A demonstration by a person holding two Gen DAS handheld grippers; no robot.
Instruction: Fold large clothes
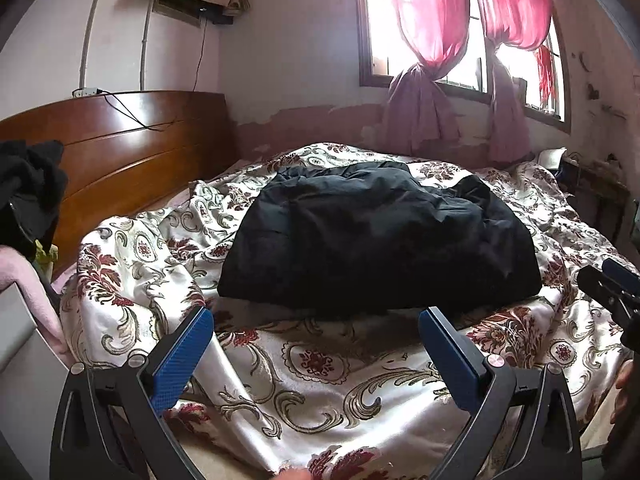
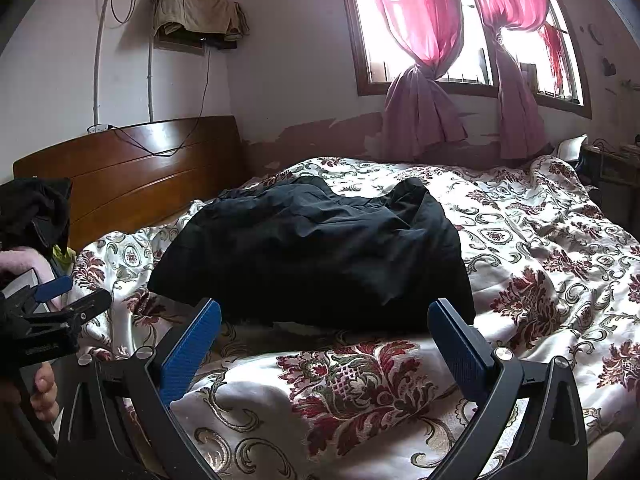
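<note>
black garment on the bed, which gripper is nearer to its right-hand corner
Right. The right gripper, jaws open, has one finger almost at the black garment near that corner. The left gripper, also open, faces the middle of its near edge.

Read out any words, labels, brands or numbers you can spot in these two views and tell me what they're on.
No text can be read in either view.
Left gripper: faint pale marking on its black body, too small and blurred to read.
Black garment, floral bedspread, wooden headboard: no writing visible.
</note>
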